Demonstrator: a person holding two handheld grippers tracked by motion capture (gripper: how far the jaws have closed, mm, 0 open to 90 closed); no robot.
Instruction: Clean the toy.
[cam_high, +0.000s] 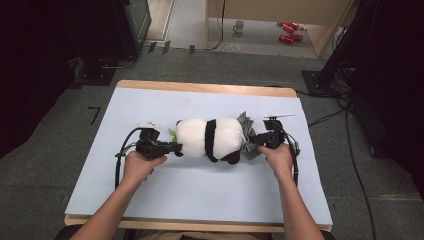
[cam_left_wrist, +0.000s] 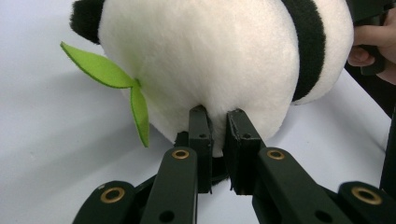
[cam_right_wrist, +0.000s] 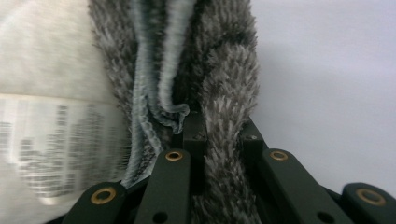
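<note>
A white and black panda plush (cam_high: 207, 137) lies on its side in the middle of the light-covered table (cam_high: 200, 195). My left gripper (cam_high: 176, 148) is at the plush's left end. In the left gripper view the left gripper (cam_left_wrist: 218, 116) is shut on a pinch of white fur of the plush (cam_left_wrist: 201, 56), beside a green felt leaf (cam_left_wrist: 107, 72). My right gripper (cam_high: 256, 141) is at the plush's right end, where a grey fuzzy fabric (cam_high: 246, 131) bunches. In the right gripper view the right gripper (cam_right_wrist: 222, 126) is shut on a fold of that grey fur (cam_right_wrist: 224, 70), next to a white printed label (cam_right_wrist: 46, 144).
The table's wooden edge (cam_high: 200, 88) runs along the far side. On the floor behind it stand a mug (cam_high: 238, 26) and red cans (cam_high: 289, 31). Black equipment stands (cam_high: 345, 55) and cables (cam_high: 350, 150) flank the table.
</note>
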